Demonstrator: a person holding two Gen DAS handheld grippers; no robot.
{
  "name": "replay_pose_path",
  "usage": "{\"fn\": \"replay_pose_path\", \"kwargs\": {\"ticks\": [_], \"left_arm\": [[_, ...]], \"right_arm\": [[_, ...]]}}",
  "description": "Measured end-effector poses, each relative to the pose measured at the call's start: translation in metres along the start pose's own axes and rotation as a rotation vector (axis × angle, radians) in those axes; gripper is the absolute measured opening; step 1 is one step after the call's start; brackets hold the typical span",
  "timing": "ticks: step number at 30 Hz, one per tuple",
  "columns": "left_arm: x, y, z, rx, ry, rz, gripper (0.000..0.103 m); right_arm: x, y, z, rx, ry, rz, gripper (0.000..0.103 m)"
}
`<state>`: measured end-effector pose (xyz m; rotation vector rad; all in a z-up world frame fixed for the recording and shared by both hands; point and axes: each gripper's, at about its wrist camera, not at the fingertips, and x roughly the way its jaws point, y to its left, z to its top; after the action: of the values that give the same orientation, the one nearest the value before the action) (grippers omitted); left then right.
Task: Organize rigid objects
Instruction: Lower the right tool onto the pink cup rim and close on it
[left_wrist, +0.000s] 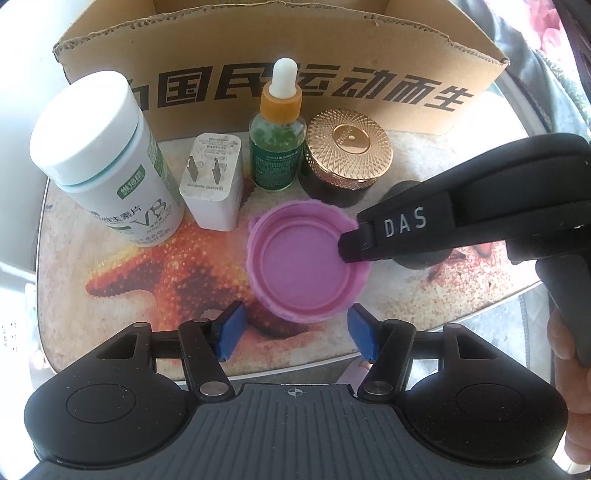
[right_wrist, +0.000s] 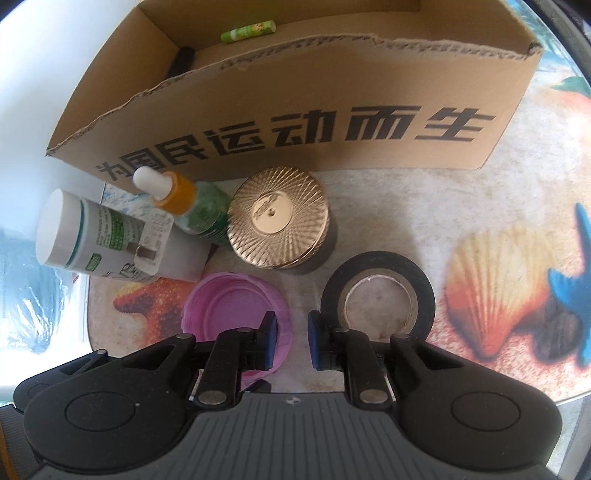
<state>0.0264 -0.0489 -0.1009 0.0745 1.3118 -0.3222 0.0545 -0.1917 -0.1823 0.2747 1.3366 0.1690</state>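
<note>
A pink plastic lid (left_wrist: 304, 264) lies upside down on the beach-print mat (left_wrist: 122, 266); it also shows in the right wrist view (right_wrist: 229, 310). My right gripper (right_wrist: 291, 339) is open, with its left finger inside the lid's rim and its right finger outside, straddling the rim. In the left wrist view the right gripper (left_wrist: 351, 245) reaches in from the right, its tip at the lid's right rim. My left gripper (left_wrist: 295, 332) is open and empty just in front of the lid. Behind stands an open cardboard box (right_wrist: 295, 110).
A white vitamin bottle (left_wrist: 107, 162), a white charger plug (left_wrist: 214, 181), a green dropper bottle (left_wrist: 277, 147) and a gold-lidded jar (left_wrist: 347, 155) stand before the box. A black tape roll (right_wrist: 376, 295) lies right of the lid. A green tube (right_wrist: 249, 31) lies in the box.
</note>
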Motion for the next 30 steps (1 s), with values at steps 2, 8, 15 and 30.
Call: {"fn": "replay_pose_path", "kwargs": {"ticks": [2, 8, 15, 30], "left_arm": [[0.001, 0.0, 0.002, 0.001, 0.0, -0.002, 0.062], [0.003, 0.003, 0.005, 0.004, -0.002, -0.005, 0.062], [-0.001, 0.004, 0.008, 0.014, -0.019, -0.004, 0.073], [0.008, -0.016, 0.024, 0.116, -0.085, 0.057, 0.079]], "right_arm": [[-0.001, -0.001, 0.002, -0.005, -0.002, -0.007, 0.019], [-0.001, 0.002, 0.004, -0.029, -0.003, -0.018, 0.021], [0.003, 0.006, 0.006, -0.044, -0.007, -0.005, 0.021], [0.0, 0.007, 0.012, -0.053, -0.032, 0.006, 0.021]]}}
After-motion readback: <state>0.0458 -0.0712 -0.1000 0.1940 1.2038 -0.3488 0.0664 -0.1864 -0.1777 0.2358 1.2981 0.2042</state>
